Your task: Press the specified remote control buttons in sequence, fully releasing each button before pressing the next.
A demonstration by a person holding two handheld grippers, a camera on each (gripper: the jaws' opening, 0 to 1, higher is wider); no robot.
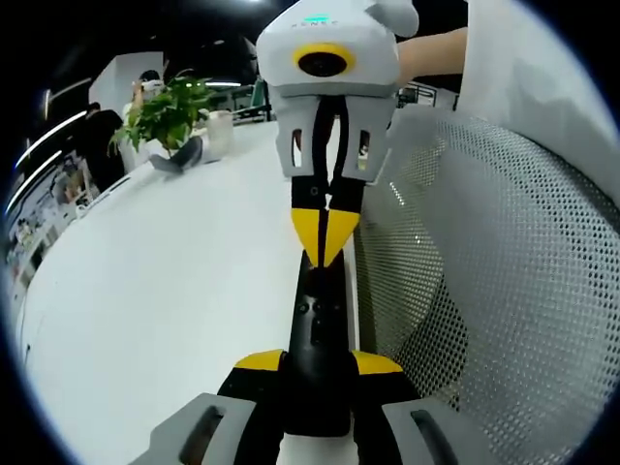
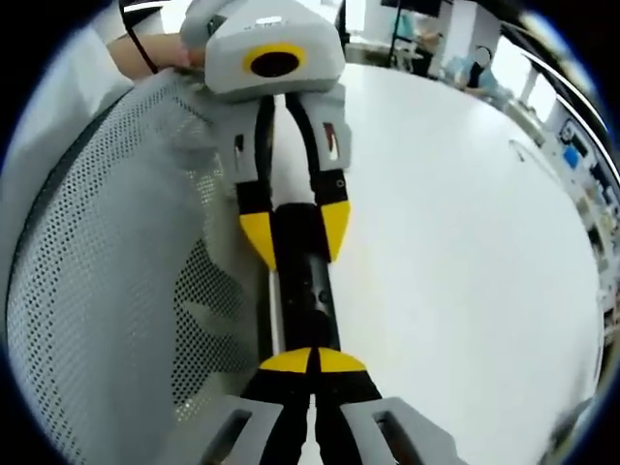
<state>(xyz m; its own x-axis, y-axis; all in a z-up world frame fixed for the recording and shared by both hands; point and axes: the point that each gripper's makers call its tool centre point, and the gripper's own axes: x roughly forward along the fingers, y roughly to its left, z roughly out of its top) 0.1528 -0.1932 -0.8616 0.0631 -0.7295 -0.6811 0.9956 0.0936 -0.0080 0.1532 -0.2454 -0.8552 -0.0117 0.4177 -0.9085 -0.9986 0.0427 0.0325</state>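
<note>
Left claw [image 1: 315,373] pinches the remote [image 1: 318,329]; right claw [image 1: 325,242], tips pressed together, should press 1 button squarely, then lift clear.

remote [image 1: 318,339] buttons too small, ends covered

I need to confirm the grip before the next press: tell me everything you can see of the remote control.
The remote control is a slim, black, plastic-looking bar with small dark buttons on its upper face. It lies lengthwise at the white table's edge, beside a mesh chair back. The left gripper clamps its sides at one end; the right gripper, fingers closed together, presses its tips on the other end.
</note>
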